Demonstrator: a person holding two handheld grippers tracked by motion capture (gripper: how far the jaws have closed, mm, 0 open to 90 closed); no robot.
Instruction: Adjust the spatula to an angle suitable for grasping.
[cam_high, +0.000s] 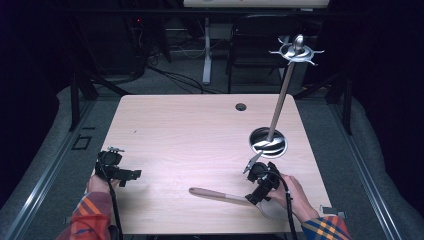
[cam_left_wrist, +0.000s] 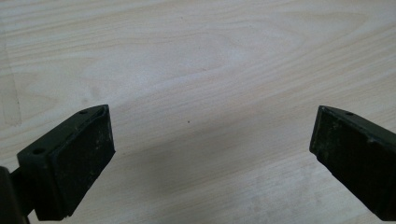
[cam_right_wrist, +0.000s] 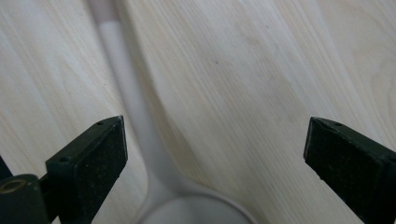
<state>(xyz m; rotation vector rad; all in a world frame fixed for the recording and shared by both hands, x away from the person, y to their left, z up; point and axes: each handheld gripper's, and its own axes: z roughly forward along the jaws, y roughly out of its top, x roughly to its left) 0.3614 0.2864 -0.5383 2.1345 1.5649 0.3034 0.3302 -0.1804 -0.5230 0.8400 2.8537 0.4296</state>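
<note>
Pale wood table (cam_high: 200, 140), dark room behind; left gripper (cam_high: 131, 175) hangs wide open and empty near the left edge; a ladle (cam_high: 220, 196) lies near the front, right gripper (cam_high: 255, 197) gaping over its handle, holding nothing; probably light, stiff, smooth: grip mid-handle

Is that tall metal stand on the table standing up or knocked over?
Standing. The hanger stand rests on its round base on the table, its pole rising to the hooked top, leaning slightly right as the high view shows it.

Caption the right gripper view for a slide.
Open right gripper poised over a pale long-handled spoon lying on the light wooden table.
</note>
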